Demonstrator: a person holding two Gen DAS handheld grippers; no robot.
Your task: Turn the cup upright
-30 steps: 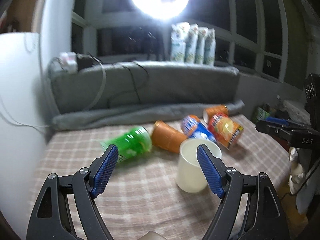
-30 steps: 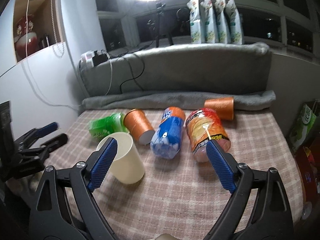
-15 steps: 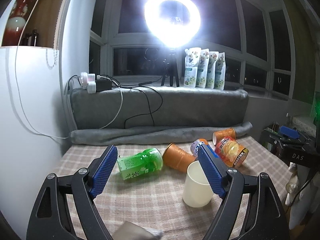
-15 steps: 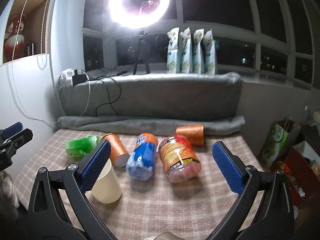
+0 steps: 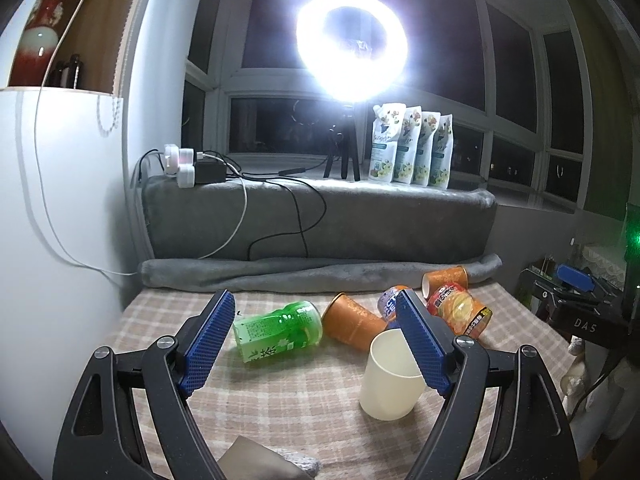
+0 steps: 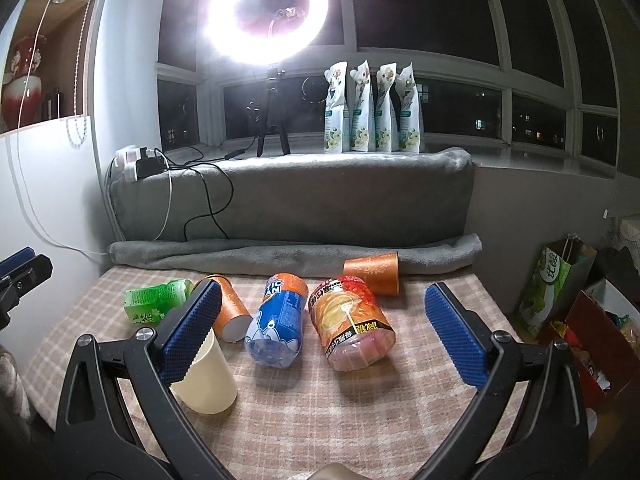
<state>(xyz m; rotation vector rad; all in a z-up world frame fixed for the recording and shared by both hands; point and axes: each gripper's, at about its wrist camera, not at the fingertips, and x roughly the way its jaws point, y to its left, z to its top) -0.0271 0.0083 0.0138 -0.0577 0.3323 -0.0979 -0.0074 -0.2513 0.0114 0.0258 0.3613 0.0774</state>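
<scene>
A: Cup status?

B: Cream cup point(image 5: 390, 378) stands upright on the checked cloth point(image 5: 280, 400), mouth up. Task looks done to me, unless an orange one is meant.

A: Orange ones?

B: Two orange cups lie on their sides. The near orange cup point(image 6: 230, 308) has its long axis running toward the cameras, base end facing us; the far orange cup point(image 6: 372, 272) lies crosswise against the grey roll point(image 6: 296, 256).

A: Tongs?

B: Left gripper point(image 5: 316, 344) is spread wide, empty. Right gripper point(image 6: 320, 332) likewise is spread, pinching nothing.

A: Where's the cream cup relative to them?

B: In the left view it's low and right, partly behind the right-hand pad, so off the centreline. In the right view it sits at the far left, behind the left-hand pad. It lies between the two tools; which is nearer is hard to call through fisheye, maybe left.

A: Touching a pad?

B: Can't tell; overlap only, probably apart.

A: Clutter?

B: Green bottle point(image 5: 278, 332), blue bottle point(image 6: 276, 322), red jar point(image 6: 352, 330), all on their sides.
</scene>
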